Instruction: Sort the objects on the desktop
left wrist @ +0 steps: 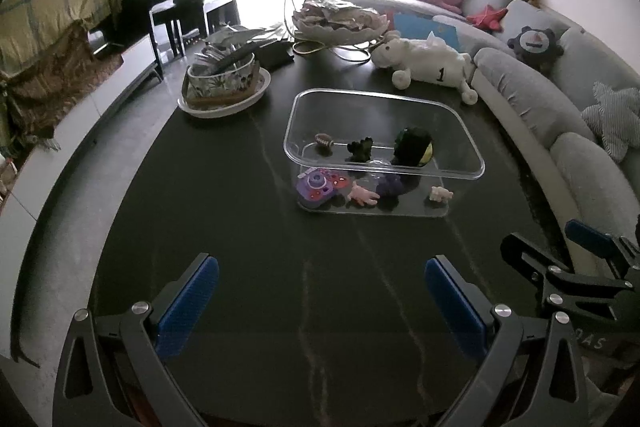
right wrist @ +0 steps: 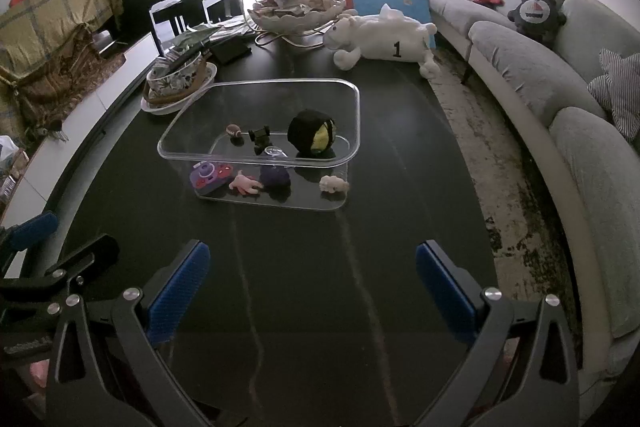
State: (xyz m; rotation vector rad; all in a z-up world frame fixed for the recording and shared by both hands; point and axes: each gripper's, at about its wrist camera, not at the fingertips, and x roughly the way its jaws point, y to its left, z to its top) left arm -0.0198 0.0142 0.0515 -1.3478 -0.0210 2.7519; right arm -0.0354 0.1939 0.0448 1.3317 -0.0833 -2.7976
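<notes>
Left wrist view: left gripper [left wrist: 322, 301] hangs over the near table [left wrist: 248, 227], jaws wide apart, nothing between the two blue pads [left wrist: 188, 307]. One clear bin [left wrist: 384, 147] sits mid-table, ahead and slightly right. Inside it, seven small toys counted: football [left wrist: 324, 140], dark green figure [left wrist: 359, 148], black-and-yellow ball [left wrist: 413, 147] in the far row; purple camera [left wrist: 319, 188], pink hand [left wrist: 363, 195], purple lump [left wrist: 390, 185], pale animal [left wrist: 440, 193] in the near row. One small clear piece lies between the rows, too unclear to name. No loose toys show on the table near the gripper. Far left: one floral basket [left wrist: 220, 83] on a white plate. Far middle: one two-tier dish stand [left wrist: 320, 11]. Far right: one white plush [left wrist: 428, 61] marked "1". The right gripper [left wrist: 576, 267] pokes in at the right edge; its jaw state is not readable here.

Right wrist view: right gripper [right wrist: 312, 297] also over the near table, jaws spread wide, empty. The bin [right wrist: 260, 123] sits ahead and left, with the same seven toys inside. Plush [right wrist: 380, 39] far centre, basket [right wrist: 176, 77] far left touching nothing in the bin. One grey sofa [right wrist: 560, 87] curves along the right with several cushions and plush toys on it. Part of the left gripper [right wrist: 36, 267] shows at the left edge.
</notes>
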